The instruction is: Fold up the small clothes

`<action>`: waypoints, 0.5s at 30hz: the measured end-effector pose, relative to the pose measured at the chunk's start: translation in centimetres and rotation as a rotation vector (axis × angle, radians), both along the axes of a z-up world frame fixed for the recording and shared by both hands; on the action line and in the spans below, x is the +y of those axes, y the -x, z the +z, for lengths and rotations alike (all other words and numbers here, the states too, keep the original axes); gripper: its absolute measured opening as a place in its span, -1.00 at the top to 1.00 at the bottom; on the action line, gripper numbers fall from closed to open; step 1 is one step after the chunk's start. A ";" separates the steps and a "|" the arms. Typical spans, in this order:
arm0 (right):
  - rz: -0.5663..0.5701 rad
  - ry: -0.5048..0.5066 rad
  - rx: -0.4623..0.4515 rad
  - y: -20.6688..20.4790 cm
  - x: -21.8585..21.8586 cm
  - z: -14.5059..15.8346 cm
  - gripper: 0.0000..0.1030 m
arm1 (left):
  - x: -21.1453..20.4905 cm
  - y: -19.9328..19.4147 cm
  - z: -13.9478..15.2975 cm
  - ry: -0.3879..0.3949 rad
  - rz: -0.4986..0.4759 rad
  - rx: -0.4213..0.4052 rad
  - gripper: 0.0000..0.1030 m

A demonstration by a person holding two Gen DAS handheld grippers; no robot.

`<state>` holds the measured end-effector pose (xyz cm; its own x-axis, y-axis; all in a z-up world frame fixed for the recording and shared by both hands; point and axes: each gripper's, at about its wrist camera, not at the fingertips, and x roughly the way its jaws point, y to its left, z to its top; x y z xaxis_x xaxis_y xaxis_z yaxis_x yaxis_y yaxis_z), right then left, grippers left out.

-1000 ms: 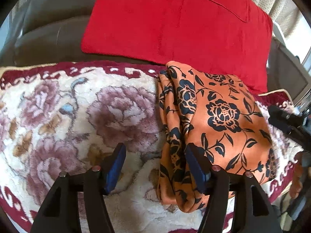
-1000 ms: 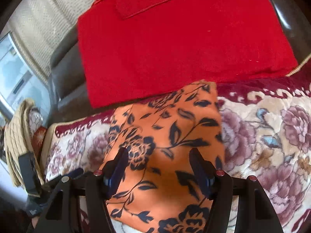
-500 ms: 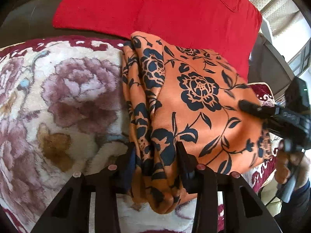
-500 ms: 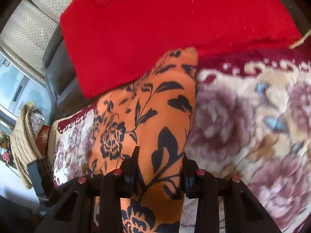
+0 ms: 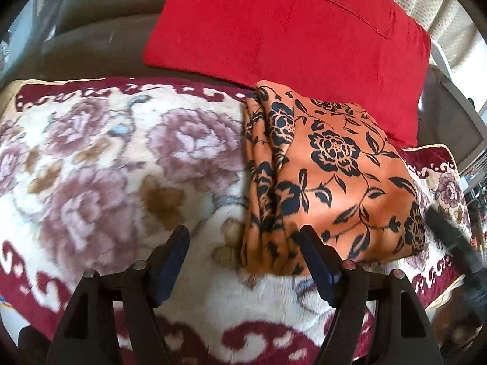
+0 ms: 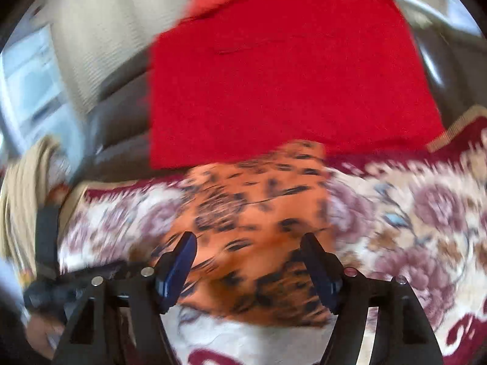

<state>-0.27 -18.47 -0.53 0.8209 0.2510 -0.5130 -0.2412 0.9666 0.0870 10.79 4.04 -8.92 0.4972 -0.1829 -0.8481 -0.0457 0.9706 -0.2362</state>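
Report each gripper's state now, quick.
Left gripper: open, holding nothing, beside the folded orange black-flowered cloth.
Right gripper: open, holding nothing, over that cloth.

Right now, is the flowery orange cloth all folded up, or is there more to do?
It looks folded: the orange cloth lies as a neat layered rectangle on the floral blanket. Nothing is in hand; the left gripper and right gripper are both open. No other clothes show, so what is left is unclear.

the folded cloth [image 5: 331, 179] is orange with black flowers and leaves. the blanket [image 5: 106, 164] under it is cream with mauve roses and a dark red scrolled border. the cushion [image 5: 283, 30] is plain red.
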 end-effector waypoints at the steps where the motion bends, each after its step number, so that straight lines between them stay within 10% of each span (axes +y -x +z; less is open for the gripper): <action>1: 0.009 -0.015 0.073 -1.0 0.0 -1.6 -0.46 | 0.0 0.5 0.3 -0.009 -0.001 -0.004 -0.46; 4: -0.070 -0.124 0.213 -2.4 -2.6 -4.2 -0.46 | 1.0 1.9 1.5 -0.032 -0.011 -0.026 -0.46; 9: -0.018 -0.150 0.127 -0.4 -1.7 -1.3 -0.46 | 1.0 2.6 2.9 -0.042 -0.011 -0.058 -0.47; 15: -0.089 -0.178 0.246 -2.0 -2.7 -3.4 -0.60 | 0.5 3.9 3.6 -0.083 -0.021 -0.069 -0.47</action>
<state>1.70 -21.13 -3.94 0.7005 0.2873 -0.6533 -0.1065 0.9472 0.3023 6.94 4.55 -5.29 0.5521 -0.1246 -0.8244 -0.0113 0.9876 -0.1569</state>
